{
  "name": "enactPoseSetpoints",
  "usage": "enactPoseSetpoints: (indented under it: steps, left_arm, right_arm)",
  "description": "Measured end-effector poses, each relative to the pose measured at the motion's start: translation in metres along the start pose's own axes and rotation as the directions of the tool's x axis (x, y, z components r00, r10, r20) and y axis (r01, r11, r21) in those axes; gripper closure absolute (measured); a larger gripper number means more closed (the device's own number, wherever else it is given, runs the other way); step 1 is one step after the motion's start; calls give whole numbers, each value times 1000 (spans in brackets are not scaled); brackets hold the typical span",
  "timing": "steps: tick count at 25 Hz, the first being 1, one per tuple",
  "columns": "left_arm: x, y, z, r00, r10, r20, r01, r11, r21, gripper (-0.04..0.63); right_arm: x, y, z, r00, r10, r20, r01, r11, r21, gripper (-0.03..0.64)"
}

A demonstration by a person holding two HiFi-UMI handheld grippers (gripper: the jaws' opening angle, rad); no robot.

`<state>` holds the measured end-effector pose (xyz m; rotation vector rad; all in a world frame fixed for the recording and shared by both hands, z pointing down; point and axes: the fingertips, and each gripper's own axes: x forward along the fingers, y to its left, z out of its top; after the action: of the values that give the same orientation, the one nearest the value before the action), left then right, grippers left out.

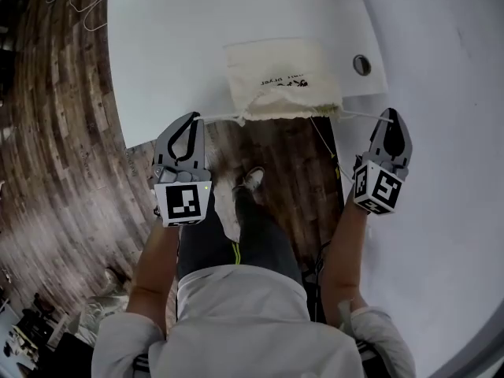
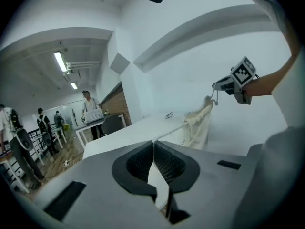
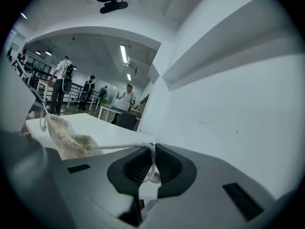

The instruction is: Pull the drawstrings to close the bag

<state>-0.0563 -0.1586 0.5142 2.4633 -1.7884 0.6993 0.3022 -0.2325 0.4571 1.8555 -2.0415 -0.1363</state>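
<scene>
Both drawstrings (image 1: 220, 117) pinched: L tool (image 1: 194, 118), R tool (image 1: 388, 113); bag (image 1: 260, 57) print (image 1: 283, 79) overhead only.

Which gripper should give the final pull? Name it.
Right, marginally: the right gripper has its jaws shut on a drawstring running taut to the bag; the left gripper grips too.

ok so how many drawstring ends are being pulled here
2. The left drawstring runs from the bag mouth into the shut left gripper; the right drawstring runs from it into the shut right gripper. A thin line hanging below may be more cord.
</scene>
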Motion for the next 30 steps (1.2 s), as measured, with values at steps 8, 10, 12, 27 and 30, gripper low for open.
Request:
enactPoseSetpoints:
  steps: [8, 10, 12, 27, 30]
  left_arm:
    - [-27, 29, 15, 991, 136, -11, -136, 991, 12, 575]
    - [-32, 40, 18, 987, 161, -4, -161, 987, 5, 575]
    - [-40, 52, 25, 982, 189, 19, -189, 982, 5, 575]
    - [-110, 113, 100, 947, 279, 159, -273, 960, -59, 575]
    - [-121, 127, 115, 935, 300, 188, -289, 954, -85, 575]
  right_arm:
    - [-41, -8, 35, 999, 25, 30, -24, 999, -47, 572]
    - [-41, -2, 36, 999, 43, 17, -41, 996, -83, 572]
    - [-46, 1, 41, 999, 45, 13, -43, 994, -100, 572]
    - [-112, -8, 90, 1000, 5, 22, -4, 998, -69, 572]
    - [-112, -5, 99, 999, 29, 31, -27, 997, -69, 572]
